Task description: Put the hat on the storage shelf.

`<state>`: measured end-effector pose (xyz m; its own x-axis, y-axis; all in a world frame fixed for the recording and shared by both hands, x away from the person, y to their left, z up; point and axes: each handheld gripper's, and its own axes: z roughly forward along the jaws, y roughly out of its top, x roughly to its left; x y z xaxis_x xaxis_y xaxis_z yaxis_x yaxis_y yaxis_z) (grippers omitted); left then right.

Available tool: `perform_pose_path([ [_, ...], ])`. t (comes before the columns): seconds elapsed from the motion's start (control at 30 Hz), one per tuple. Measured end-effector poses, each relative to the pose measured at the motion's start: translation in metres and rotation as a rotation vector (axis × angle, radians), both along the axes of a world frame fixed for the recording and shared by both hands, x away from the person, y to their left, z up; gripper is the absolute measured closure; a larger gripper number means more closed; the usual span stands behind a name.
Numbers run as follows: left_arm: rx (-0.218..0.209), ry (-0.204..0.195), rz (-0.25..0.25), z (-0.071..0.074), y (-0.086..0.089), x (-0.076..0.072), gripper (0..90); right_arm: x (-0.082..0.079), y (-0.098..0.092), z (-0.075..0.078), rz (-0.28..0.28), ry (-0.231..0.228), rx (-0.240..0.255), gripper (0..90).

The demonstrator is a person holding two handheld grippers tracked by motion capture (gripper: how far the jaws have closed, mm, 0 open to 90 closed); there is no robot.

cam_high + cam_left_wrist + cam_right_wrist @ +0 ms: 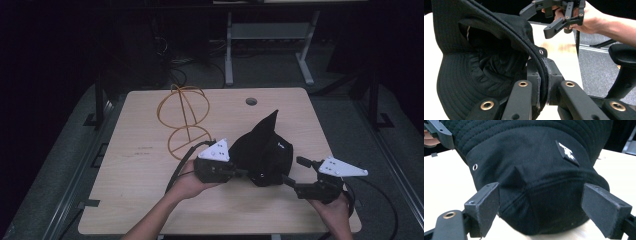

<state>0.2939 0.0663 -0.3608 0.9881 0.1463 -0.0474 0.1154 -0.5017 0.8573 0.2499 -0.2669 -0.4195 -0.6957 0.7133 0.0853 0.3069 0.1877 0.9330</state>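
A black bucket hat (262, 150) rests on the wooden table (135, 175), one side of its brim pulled up to a point. My left gripper (240, 171) is shut on the hat's brim edge; in the left gripper view its jaws (543, 82) pinch the corded rim, and the hat's inside (486, 50) opens to the left. My right gripper (294, 171) is open at the hat's right side. In the right gripper view its two pads (485, 207) stand wide on either side of the hat's crown (531, 157), which carries a small white logo tag (567, 152). Neither pad touches the fabric.
A yellow wire stand (186, 120) with a round base stands on the table behind the left hand. A cable hole (251, 101) sits near the far edge. Beyond the table are a desk frame (270, 35) and a dark floor. A black chair arm (624, 55) is off the table's side.
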Motion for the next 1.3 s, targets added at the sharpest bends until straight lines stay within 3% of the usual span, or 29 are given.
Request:
perform_pose_path([
  [0.23,-0.004,0.007,-0.018,0.000,-0.001,-0.002,84.1,0.009,0.008,0.001,0.013,0.003,-0.009,16.4],
  [0.4,-0.006,0.008,-0.025,-0.001,-0.001,-0.002,84.2,0.012,0.010,-0.001,0.022,0.001,-0.011,24.5],
  [0.67,-0.002,0.003,-0.028,0.000,-0.001,-0.001,84.4,0.016,0.015,-0.009,0.037,0.001,-0.051,53.0],
  [0.7,0.000,0.003,-0.028,0.000,-0.001,-0.001,84.4,0.016,0.015,-0.009,0.037,0.001,-0.051,53.0],
  [0.77,0.005,0.001,-0.026,0.000,-0.002,-0.001,84.4,0.018,0.018,-0.012,0.057,0.003,-0.051,64.4],
  [0.8,0.006,-0.001,-0.022,0.000,-0.001,-0.001,84.3,0.018,0.023,-0.013,0.069,-0.004,-0.065,75.3],
  [0.87,0.007,-0.007,-0.015,0.000,0.000,0.000,84.1,0.018,0.026,-0.012,0.072,-0.013,-0.070,82.7],
  [1.0,0.014,-0.015,0.002,0.000,0.003,0.000,82.3,0.017,0.024,-0.011,0.067,-0.010,-0.061,85.6],
  [1.3,0.031,-0.049,0.060,0.003,0.008,-0.003,67.5,0.010,0.014,-0.005,0.049,-0.025,-0.007,86.3],
])
